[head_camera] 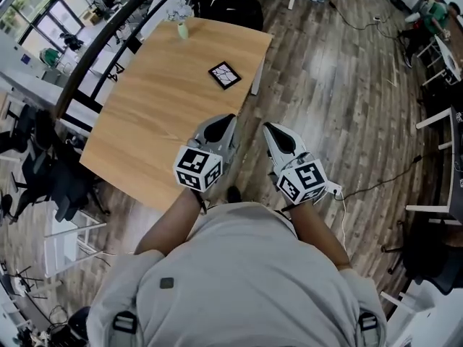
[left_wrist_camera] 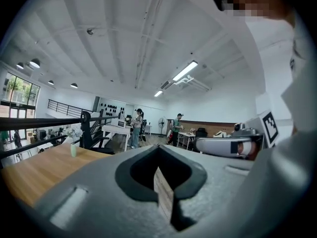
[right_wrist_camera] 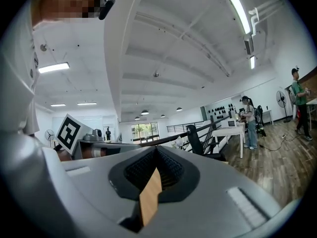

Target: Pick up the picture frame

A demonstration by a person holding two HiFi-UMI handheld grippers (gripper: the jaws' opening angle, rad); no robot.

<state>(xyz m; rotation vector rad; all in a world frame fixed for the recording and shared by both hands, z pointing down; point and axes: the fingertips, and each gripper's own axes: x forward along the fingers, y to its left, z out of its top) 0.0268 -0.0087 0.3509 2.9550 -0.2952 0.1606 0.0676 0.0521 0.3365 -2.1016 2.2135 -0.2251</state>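
You held the left gripper (head_camera: 227,119) and right gripper (head_camera: 270,129) side by side at the bench's (head_camera: 152,121) near edge, both sets of jaws closed and empty, seemingly because the picture frame (head_camera: 225,75) lay flat farther across, not yet within reach.

On table (head_camera: 145,121): picture frame (head_camera: 224,75) near right edge, vase (head_camera: 182,30) far end.
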